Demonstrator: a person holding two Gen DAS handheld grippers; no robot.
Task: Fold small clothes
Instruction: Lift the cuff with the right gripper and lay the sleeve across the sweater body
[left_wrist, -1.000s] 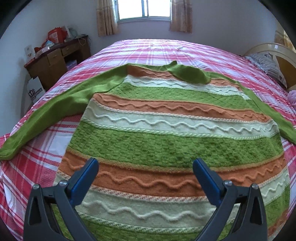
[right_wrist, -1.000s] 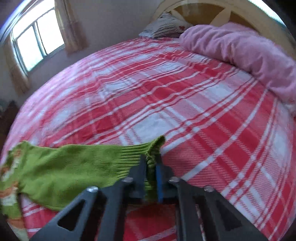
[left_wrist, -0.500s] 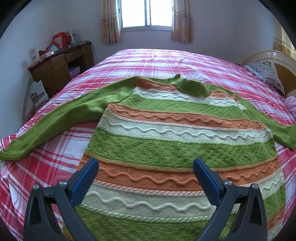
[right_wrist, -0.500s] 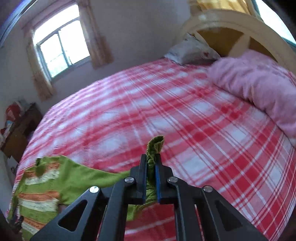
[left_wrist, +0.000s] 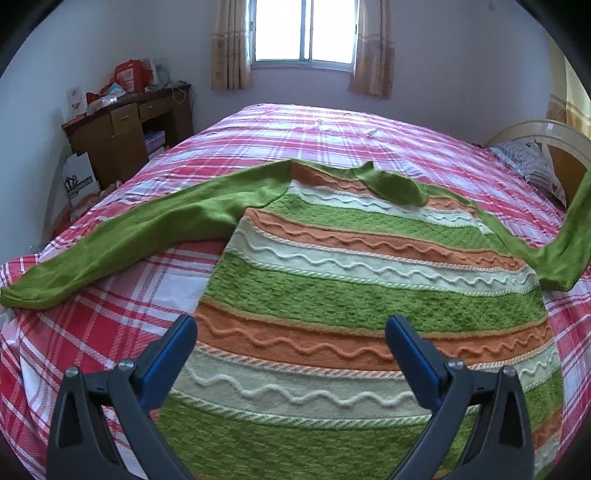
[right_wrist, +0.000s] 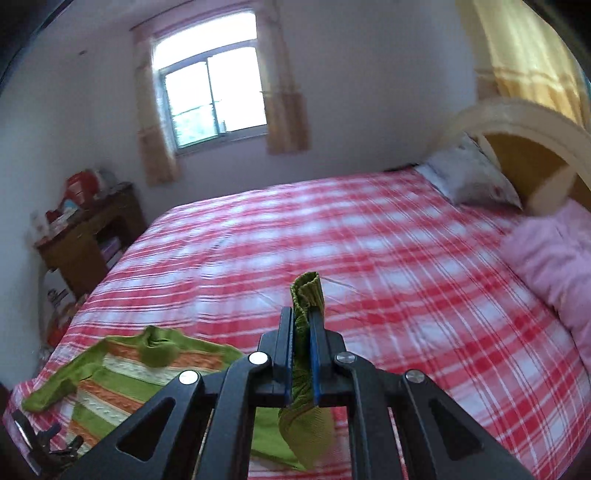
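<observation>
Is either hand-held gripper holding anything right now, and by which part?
The right hand-held gripper is shut on the sweater's sleeve cuff. The left hand-held gripper is open, holding nothing.

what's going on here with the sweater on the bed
A person is folding a striped green, orange and white sweater spread on a red plaid bed. The right hand-held gripper is shut on the cuff of one green sleeve and holds it up off the bed; that sleeve rises at the right edge of the left wrist view. The left hand-held gripper is open above the sweater's lower part, holding nothing. The other sleeve lies flat.
</observation>
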